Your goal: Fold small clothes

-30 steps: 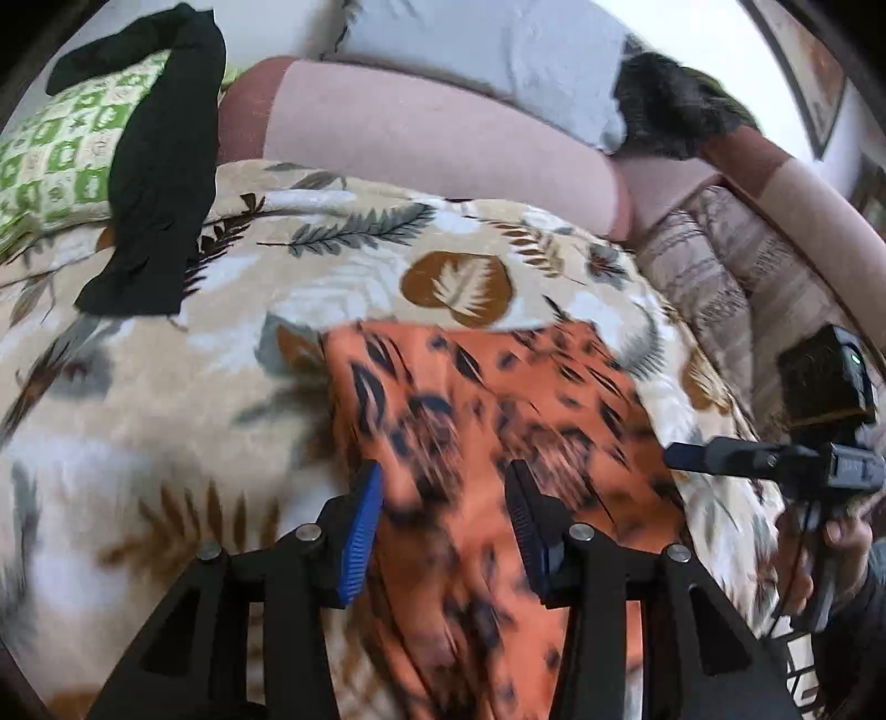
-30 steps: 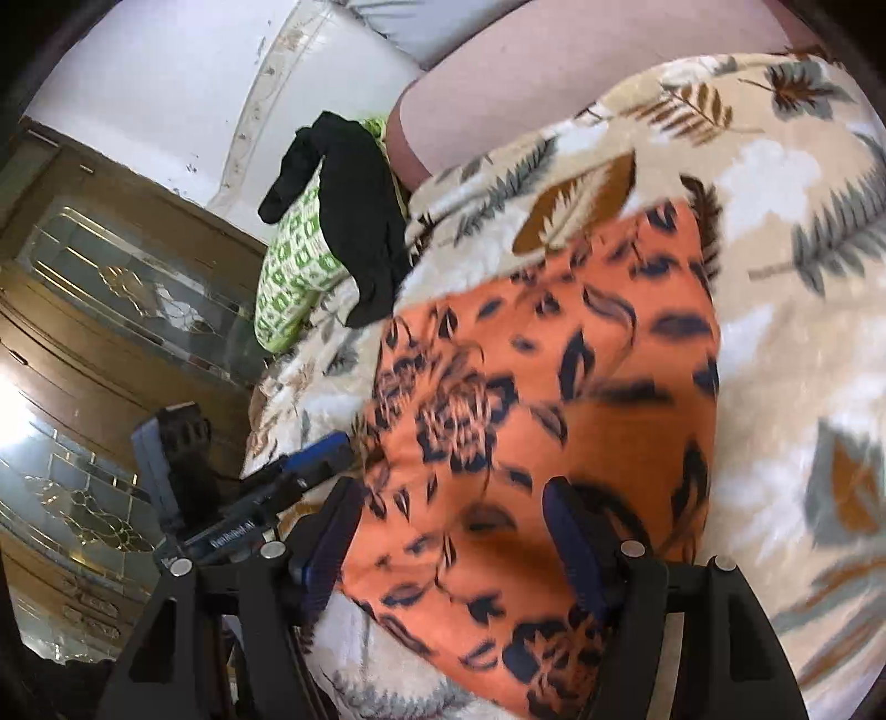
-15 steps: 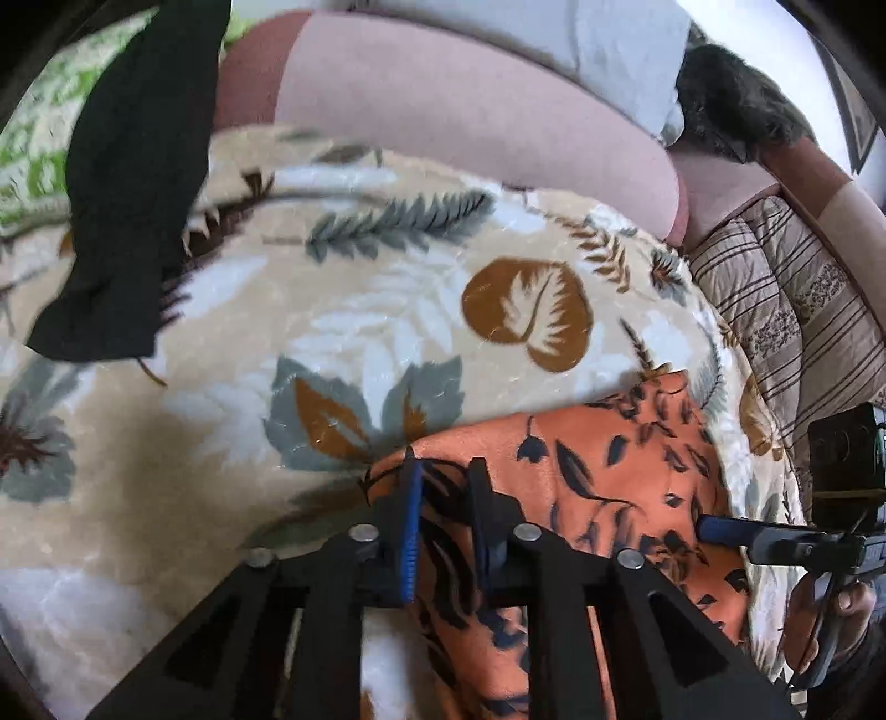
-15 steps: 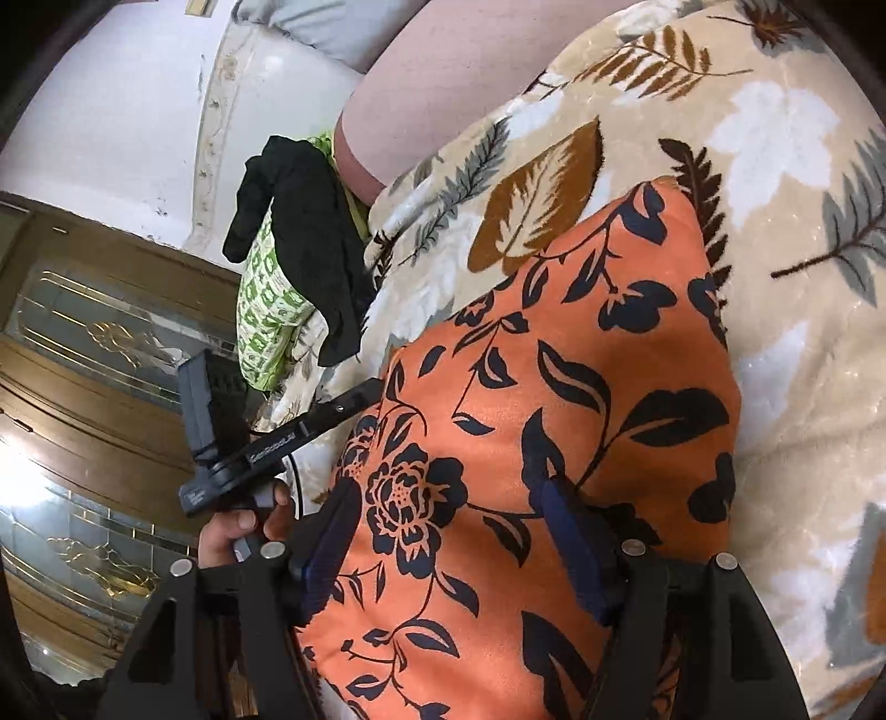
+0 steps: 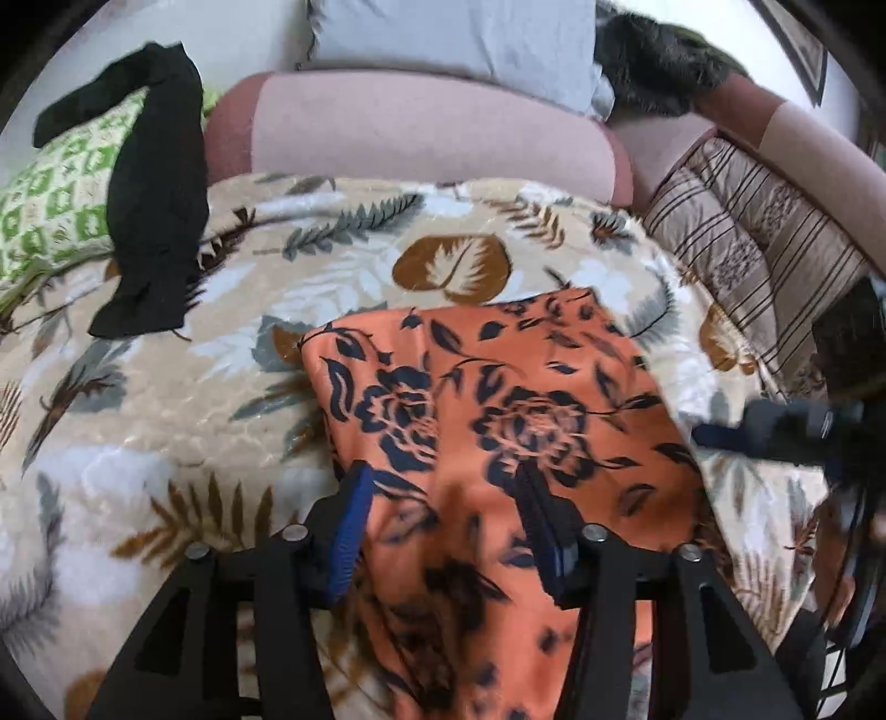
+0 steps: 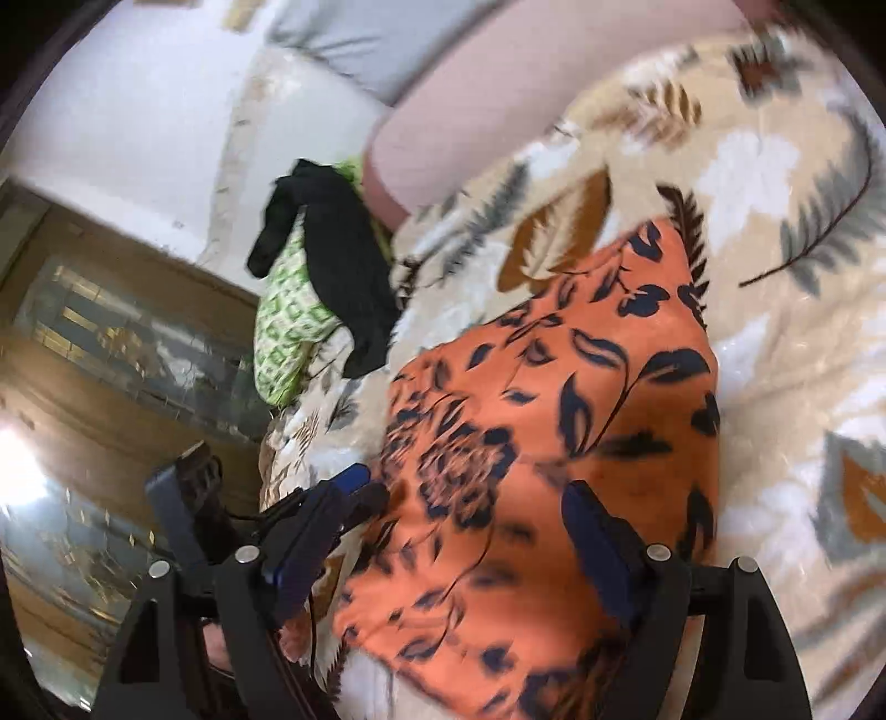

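Note:
An orange cloth with dark flowers [image 5: 526, 387] lies folded flat on the leaf-print blanket [image 5: 166, 443]. My left gripper [image 5: 443, 482] hovers over its near part. Its jaws are opening, the cloth lies below them, and neither pad presses on it. In the right wrist view the same cloth [image 6: 554, 399] fills the middle. My right gripper [image 6: 459, 509] stands over its near edge, its jaws also opening, gripping nothing. Each gripper shows blurred in the other's view: the right gripper [image 5: 775, 432] at the cloth's right side, the left gripper [image 6: 332, 498] at its left.
A black garment [image 5: 155, 210] hangs over a green patterned pillow [image 5: 50, 194] at the far left. A pink sofa back [image 5: 415, 127], a grey cushion [image 5: 454, 39] and a striped cushion [image 5: 764, 243] stand behind and to the right. A wooden glazed door [image 6: 111, 332] lies beyond the sofa's edge.
The left gripper reached forward and shut on the cloth's far left corner, then let go, opened and drew back over the near part. The right gripper's jaws widened a little.

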Available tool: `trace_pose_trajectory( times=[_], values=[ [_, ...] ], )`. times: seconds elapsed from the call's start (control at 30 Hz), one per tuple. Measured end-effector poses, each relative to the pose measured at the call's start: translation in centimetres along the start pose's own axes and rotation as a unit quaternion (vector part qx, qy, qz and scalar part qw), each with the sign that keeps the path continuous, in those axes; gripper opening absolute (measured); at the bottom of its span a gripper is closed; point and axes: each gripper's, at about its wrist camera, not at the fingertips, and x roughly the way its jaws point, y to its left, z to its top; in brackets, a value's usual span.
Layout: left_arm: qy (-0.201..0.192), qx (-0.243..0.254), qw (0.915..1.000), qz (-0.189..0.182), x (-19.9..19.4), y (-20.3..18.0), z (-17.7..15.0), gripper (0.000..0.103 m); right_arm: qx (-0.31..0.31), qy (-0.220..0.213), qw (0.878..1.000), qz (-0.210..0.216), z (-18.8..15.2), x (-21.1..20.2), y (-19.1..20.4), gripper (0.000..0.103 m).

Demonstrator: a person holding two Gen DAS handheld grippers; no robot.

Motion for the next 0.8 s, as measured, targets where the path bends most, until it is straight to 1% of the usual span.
trace_pose_trajectory(
  times=[0.03, 0.1, 0.17, 0.23, 0.27, 0.3, 0.37, 0.4, 0.47, 0.53, 0.6, 0.67, 0.7, 0.73, 0.77, 0.8],
  values=[
    [-0.008, 0.002, 1.0, 0.005, -0.7, -0.5, -0.4, 0.062, -0.006, -0.003, 1.0, -0.012, -1.1, -0.6, 0.5, 0.084],
    [-0.016, 0.005, 0.9997, 0.014, -1.5, -1.1, -0.7, 0.062, -0.015, 0.002, 1.0, -0.022, -2.7, -0.8, 0.9, 0.084],
    [-0.011, 0.002, 0.9998, 0.019, -1.8, -1.5, -1.0, 0.064, -0.008, 0.021, 0.999, -0.028, -3.7, 0.0, 0.3, 0.084],
    [-0.002, -0.011, 0.9995, 0.03, -1.8, -1.4, -1.2, 0.064, 0.006, 0.04, 0.997, -0.062, -4.2, 1.9, -1.1, 0.084],
    [0.0, -0.02, 0.9992, 0.035, -2.0, -1.1, -1.4, 0.064, 0.022, 0.04, 0.997, -0.06, -4.3, 2.1, -1.4, 0.084],
    [-0.002, -0.027, 0.9989, 0.037, -2.3, -0.9, -1.5, 0.064, 0.023, 0.034, 0.998, -0.056, -4.4, 1.7, -1.1, 0.084],
    [-0.004, -0.042, 0.9981, 0.046, -2.5, -0.3, -1.7, 0.065, -0.013, 0.016, 0.998, -0.058, -4.3, 0.8, 0.8, 0.084],
    [-0.002, -0.048, 0.9975, 0.052, -2.5, 0.0, -1.9, 0.065, -0.029, 0.009, 0.997, -0.067, -4.4, 0.5, 1.6, 0.084],
    [0.001, -0.057, 0.9969, 0.053, -2.2, 0.2, -2.1, 0.065, -0.054, -0.002, 0.995, -0.087, -4.3, 0.1, 2.6, 0.084],
    [0.008, -0.064, 0.9964, 0.054, -1.6, 0.3, -2.4, 0.065, -0.063, -0.016, 0.992, -0.106, -3.6, 0.2, 2.7, 0.084],
    [0.016, -0.061, 0.9963, 0.059, -0.7, 0.2, -2.7, 0.065, -0.049, -0.02, 0.994, -0.1, -2.5, 0.5, 2.0, 0.084],
    [0.044, -0.053, 0.9942, 0.082, 1.6, 0.2, -3.3, 0.065, -0.026, -0.021, 0.996, -0.08, -0.9, 1.5, 0.5, 0.084],
    [0.059, -0.052, 0.9932, 0.087, 2.5, 0.3, -3.5, 0.065, -0.013, -0.013, 0.997, -0.081, -0.4, 2.2, -0.3, 0.086],
    [0.076, -0.057, 0.9919, 0.083, 3.5, 0.6, -3.7, 0.066, 0.014, 0.012, 0.996, -0.09, 0.4, 3.8, -2.1, 0.086],
    [0.076, -0.063, 0.9917, 0.081, 3.5, 0.8, -3.8, 0.066, 0.027, 0.015, 0.996, -0.084, 0.8, 4.2, -2.8, 0.086],
    [0.069, -0.068, 0.9921, 0.079, 3.1, 0.9, -3.9, 0.066, 0.036, 0.009, 0.996, -0.075, 1.1, 4.1, -2.9, 0.086]
  ],
)
